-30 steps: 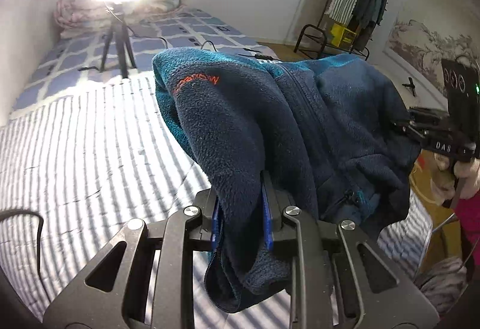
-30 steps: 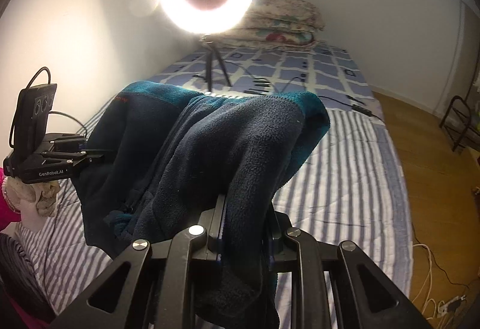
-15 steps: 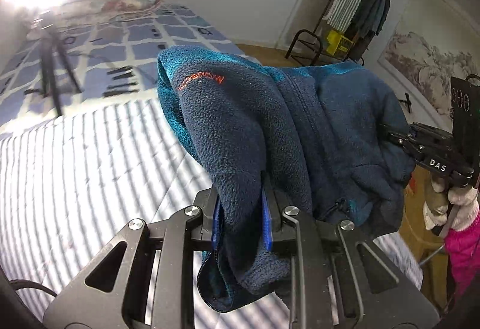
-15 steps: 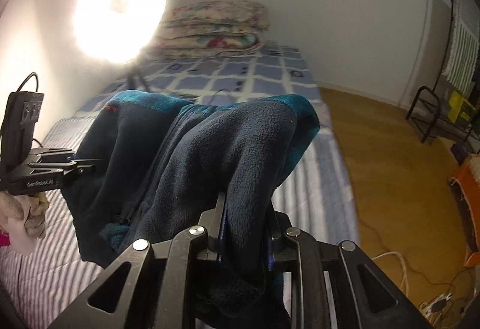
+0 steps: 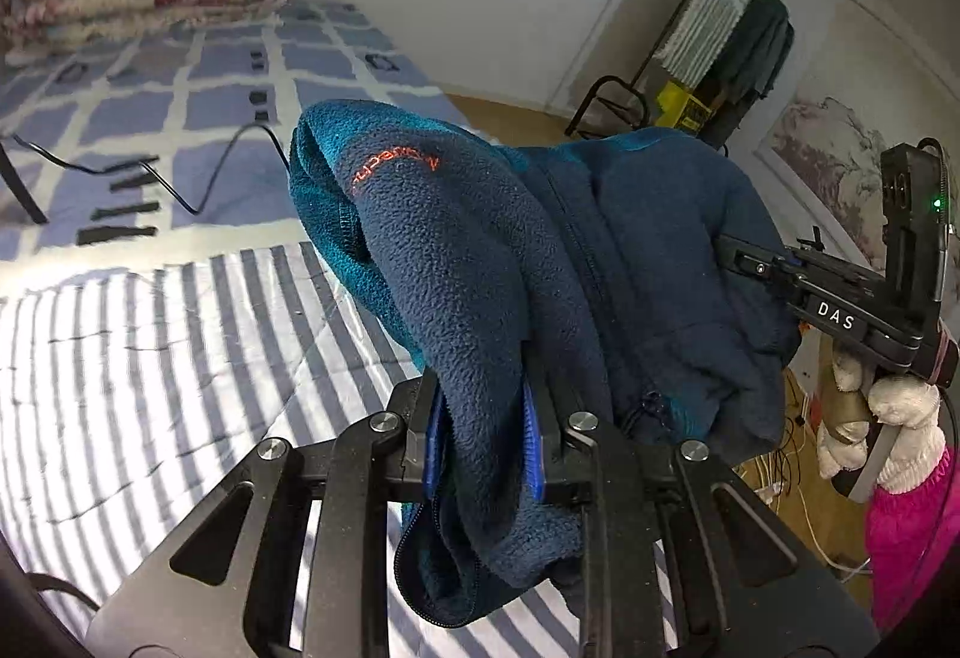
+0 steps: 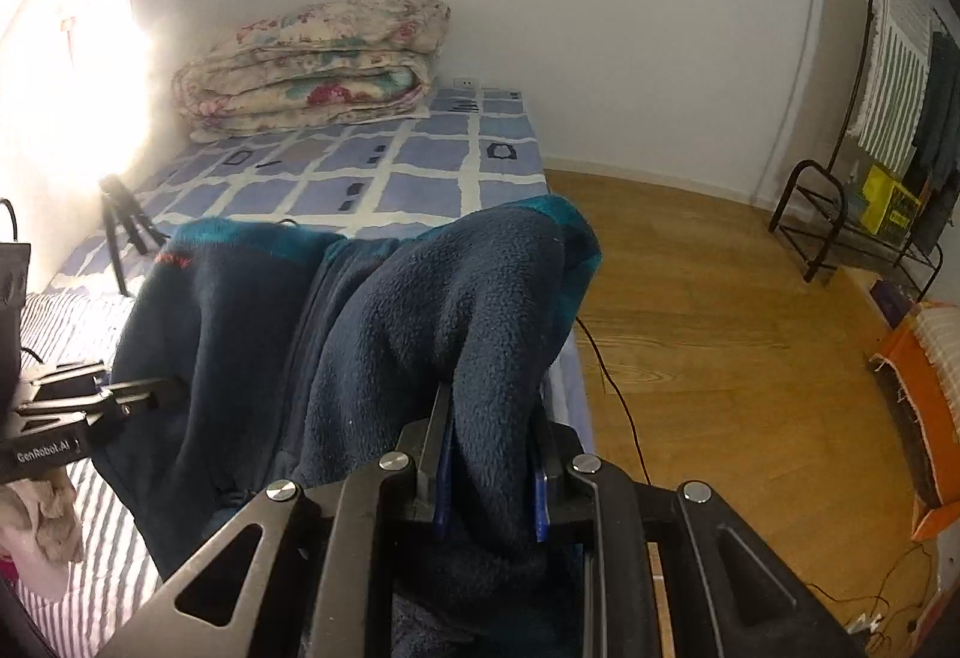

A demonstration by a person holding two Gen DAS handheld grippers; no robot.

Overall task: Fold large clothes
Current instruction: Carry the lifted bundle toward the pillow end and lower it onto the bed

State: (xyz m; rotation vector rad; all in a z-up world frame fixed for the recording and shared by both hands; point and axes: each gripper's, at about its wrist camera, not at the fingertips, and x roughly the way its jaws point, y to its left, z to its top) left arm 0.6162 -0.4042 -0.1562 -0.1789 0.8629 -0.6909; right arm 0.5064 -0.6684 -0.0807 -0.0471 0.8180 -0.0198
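Note:
A dark navy fleece jacket (image 5: 480, 250) with teal trim, a front zip and an orange chest logo hangs in the air between both grippers, above the striped sheet (image 5: 150, 358) of the bed. My left gripper (image 5: 483, 442) is shut on a bunched fold of it. My right gripper (image 6: 489, 472) is shut on another fold of the same jacket (image 6: 420, 334). In the left wrist view the right gripper (image 5: 738, 256) reaches into the fleece from the right, held by a gloved hand. In the right wrist view the left gripper (image 6: 150, 391) enters at the left edge.
A folded floral quilt (image 6: 318, 64) lies at the bed's head on a blue checked cover (image 6: 384, 178). A lit ring light on a tripod (image 6: 123, 220) stands at left. Wooden floor (image 6: 720, 334), loose cables, a clothes rack (image 6: 870, 190) and an orange-edged basket (image 6: 936, 406) are at right.
Both grippers have carried the hanging jacket sideways toward the bed's right edge. The ring light slid out of the left view and to the far left of the right view; the wooden floor came into sight.

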